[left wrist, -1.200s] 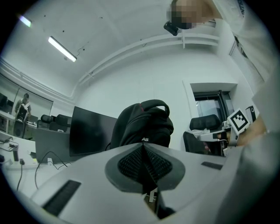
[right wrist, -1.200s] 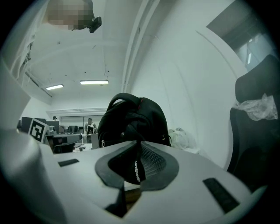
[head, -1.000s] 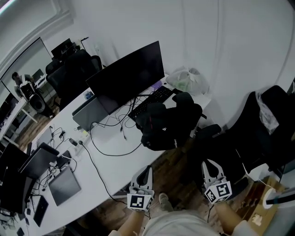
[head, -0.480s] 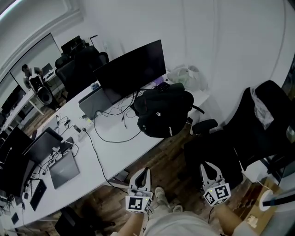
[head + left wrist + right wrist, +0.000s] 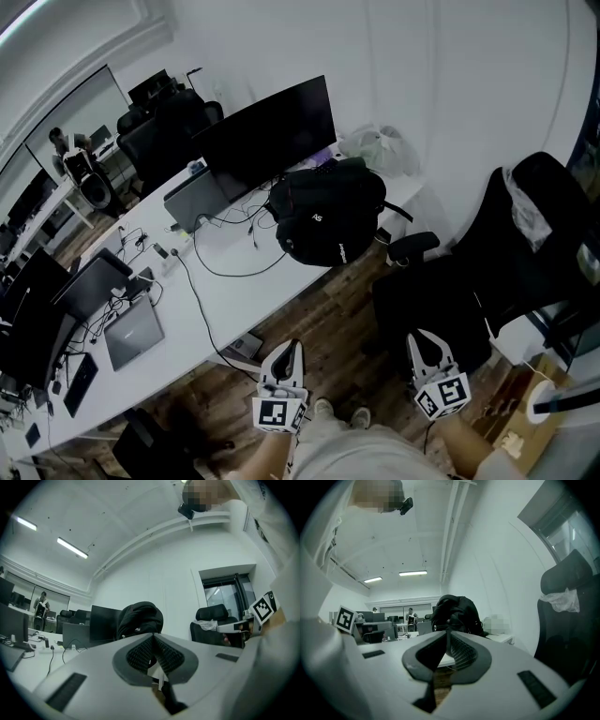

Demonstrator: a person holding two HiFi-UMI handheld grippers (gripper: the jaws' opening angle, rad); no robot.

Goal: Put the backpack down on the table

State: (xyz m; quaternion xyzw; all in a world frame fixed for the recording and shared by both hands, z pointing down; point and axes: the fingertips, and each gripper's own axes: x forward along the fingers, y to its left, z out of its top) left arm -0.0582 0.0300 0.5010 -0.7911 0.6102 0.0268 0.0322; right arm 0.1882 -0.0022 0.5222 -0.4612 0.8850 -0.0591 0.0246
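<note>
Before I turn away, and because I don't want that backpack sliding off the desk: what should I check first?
1. Backpack resting on the table: ok, it stands in front of the monitor.
2. Backpack well in from the table's near edge: cannot tell; it sits right at that edge.
3. Left tool let go: ok, jaws together, nothing between them.
4. Right tool let go: ok, jaws together, empty.
5. Both tools apart from the backpack: ok.
6. Cables not trapped under the backpack: cannot tell.
</note>
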